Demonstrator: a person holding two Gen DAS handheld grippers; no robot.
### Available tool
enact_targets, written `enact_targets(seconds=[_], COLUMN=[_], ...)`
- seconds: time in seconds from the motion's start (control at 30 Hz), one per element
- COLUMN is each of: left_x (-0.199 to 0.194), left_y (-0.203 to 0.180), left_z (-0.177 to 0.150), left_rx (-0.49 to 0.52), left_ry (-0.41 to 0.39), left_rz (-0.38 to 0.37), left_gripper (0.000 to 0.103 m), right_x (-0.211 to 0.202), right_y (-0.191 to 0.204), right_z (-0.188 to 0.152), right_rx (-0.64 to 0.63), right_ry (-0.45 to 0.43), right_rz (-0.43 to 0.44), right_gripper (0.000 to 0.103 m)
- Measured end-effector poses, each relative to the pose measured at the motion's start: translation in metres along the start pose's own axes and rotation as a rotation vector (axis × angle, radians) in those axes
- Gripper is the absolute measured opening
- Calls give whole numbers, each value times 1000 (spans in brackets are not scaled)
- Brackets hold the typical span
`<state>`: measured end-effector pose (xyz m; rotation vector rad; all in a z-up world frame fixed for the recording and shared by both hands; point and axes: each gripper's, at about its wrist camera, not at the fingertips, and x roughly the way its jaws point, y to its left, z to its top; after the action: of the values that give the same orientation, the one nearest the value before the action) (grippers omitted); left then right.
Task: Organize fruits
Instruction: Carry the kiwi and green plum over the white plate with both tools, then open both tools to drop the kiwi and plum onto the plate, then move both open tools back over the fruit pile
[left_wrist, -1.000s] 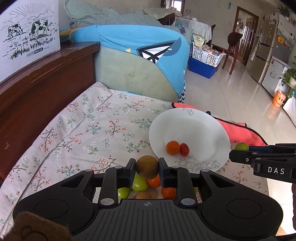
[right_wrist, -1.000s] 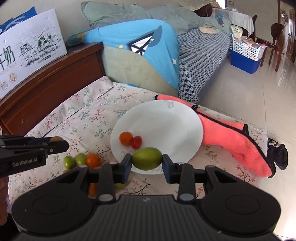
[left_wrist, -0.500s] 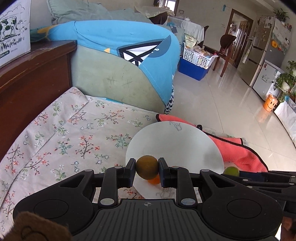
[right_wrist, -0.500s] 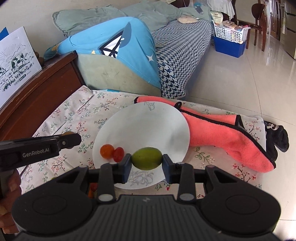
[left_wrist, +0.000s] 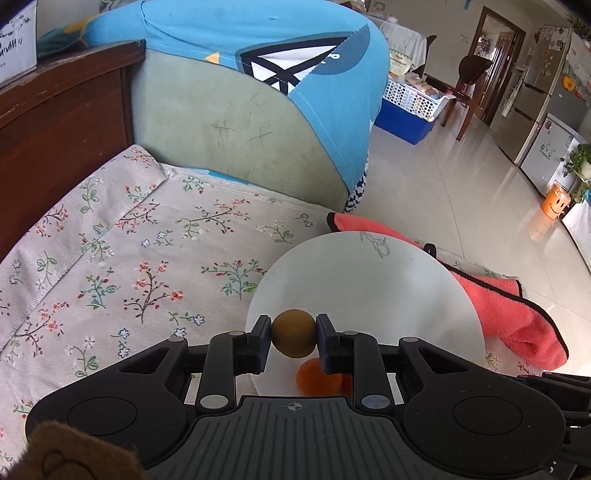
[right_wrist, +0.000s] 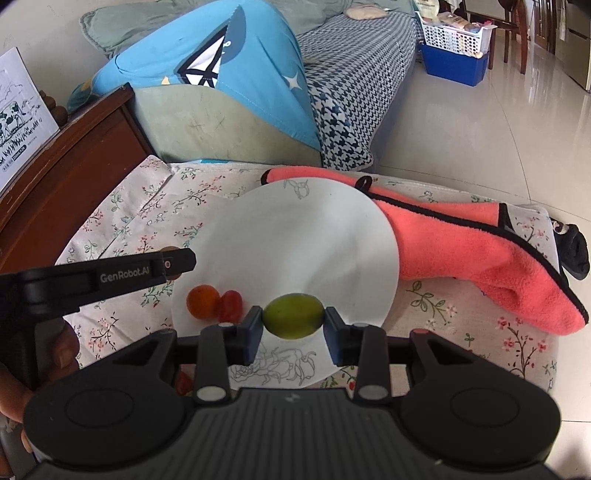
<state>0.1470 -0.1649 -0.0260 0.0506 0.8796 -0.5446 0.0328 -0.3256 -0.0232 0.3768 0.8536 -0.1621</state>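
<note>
While your left gripper (left_wrist: 293, 339) clamps a round, matte brown fruit (left_wrist: 294, 333) over the smooth white plate (right_wrist: 295, 236)'s 8 o'clock rim, your right gripper (right_wrist: 293, 322) pinches an oval, glossy green fruit (right_wrist: 293, 315) above its 6 o'clock edge. On the plate at 7 o'clock, an orange tomato (right_wrist: 202, 301) touches a red one (right_wrist: 231, 305); a fuzzy coral towel (right_wrist: 480, 254) lies at 3 o'clock on the floral cloth (left_wrist: 110, 258).

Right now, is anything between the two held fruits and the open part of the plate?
Nothing visible. The left gripper holds a brown fruit, the right gripper a green fruit, both over the white plate. Its orange fruit and red tomato sit aside at the rim.
</note>
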Motion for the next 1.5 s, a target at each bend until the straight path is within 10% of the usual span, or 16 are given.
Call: enact_targets(seconds=[0.3, 0.43, 0.63, 1.5], left_x=[9, -3, -31, -117], left_y=[-4, -5, -9, 31], left_z=[2, 6, 16, -28], left_rx=[-21, -26, -14, 57], left_ry=[3, -44, -122, -51], left_rz=[-9, 7, 20, 138], left_gripper=[27, 67, 91, 96], right_x=[17, 13, 0, -56], right_y=[-4, -5, -5, 29], right_z=[3, 5, 11, -28], right_rx=[58, 80, 87, -139], right_ry=[13, -4, -43, -54], right_rz=[-4, 11, 31, 92], right_gripper=[37, 40, 44, 65])
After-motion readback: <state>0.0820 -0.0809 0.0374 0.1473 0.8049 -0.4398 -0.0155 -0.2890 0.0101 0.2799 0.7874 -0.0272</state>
